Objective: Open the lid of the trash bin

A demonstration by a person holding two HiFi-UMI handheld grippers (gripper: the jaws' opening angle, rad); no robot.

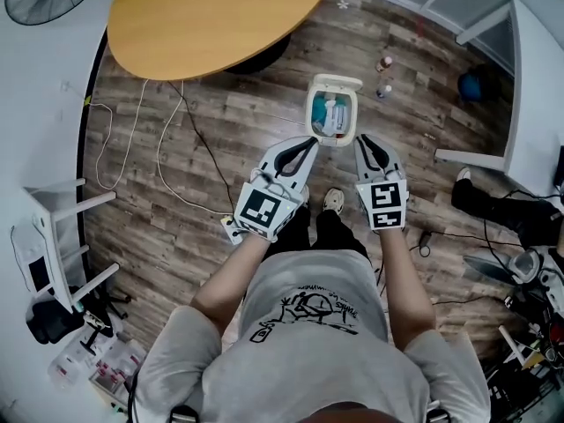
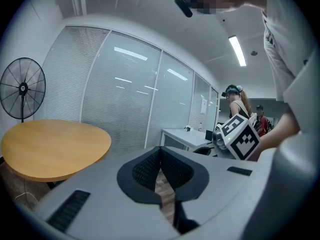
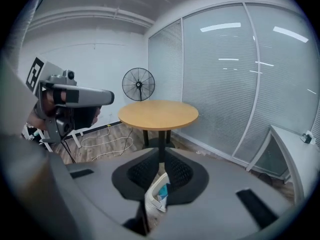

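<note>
Plainly the trash bin is a small, pale plastic thing standing on the wooden floor just ahead of the person's feet. It looks light and stiff, with smooth walls that would slip under a pinch. From the head view I can see straight into it, blue and white rubbish showing inside. The cream panel at its far edge looks to me like the lid already swung up on its hinge, though I cannot be sure of its angle. I judge that a lid this thin wants taking by its free lip, away from the hinge, and lifting gently, since a bin this light could skid or tip on the boards. The left gripper hangs just beside the bin's near left corner, its jaws closed to a slit with nothing between them. The right gripper sits near the near right corner, its jaws likewise drawn together and empty, and the bin shows only beyond them in the right gripper view. A round tabletop stands farther off, and white cables trail across the floor to the left.
</note>
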